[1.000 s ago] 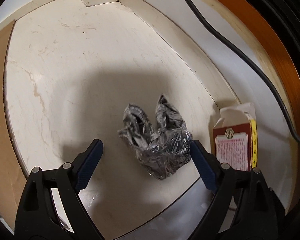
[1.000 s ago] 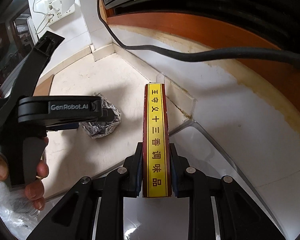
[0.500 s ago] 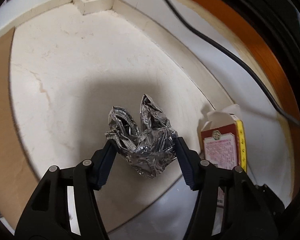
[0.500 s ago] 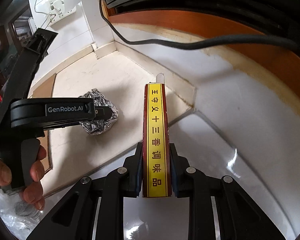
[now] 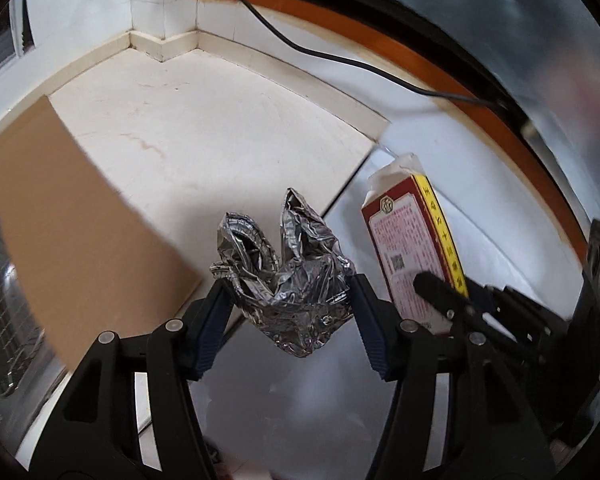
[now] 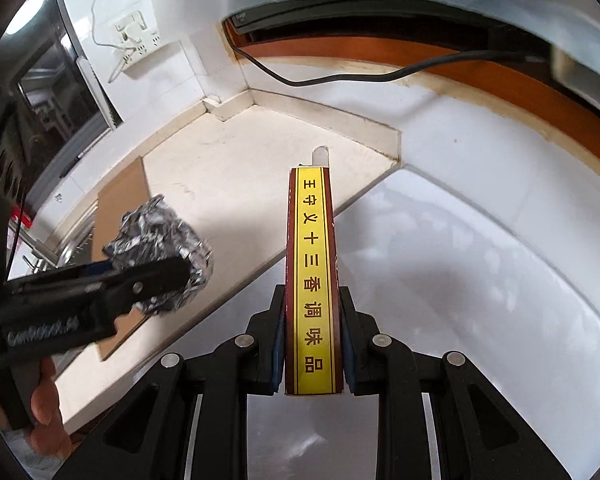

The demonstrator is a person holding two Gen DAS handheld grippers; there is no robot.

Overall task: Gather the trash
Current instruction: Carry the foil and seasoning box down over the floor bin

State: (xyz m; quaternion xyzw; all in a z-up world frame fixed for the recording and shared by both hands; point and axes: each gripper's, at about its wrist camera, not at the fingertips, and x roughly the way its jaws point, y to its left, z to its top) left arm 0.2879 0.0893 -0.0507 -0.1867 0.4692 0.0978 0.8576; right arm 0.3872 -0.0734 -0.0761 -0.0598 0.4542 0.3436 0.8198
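socket (image 6: 134, 38) right view only | box (image 5: 410, 256) face left view only

My right gripper (image 6: 313, 344) clamps the red-and-yellow box (image 6: 314, 276) upright, above the counter (image 6: 228, 160) edge. To its left my left gripper (image 6: 156, 276) grips crumpled foil (image 6: 160, 228), lifted clear of the brown board (image 6: 120, 208).
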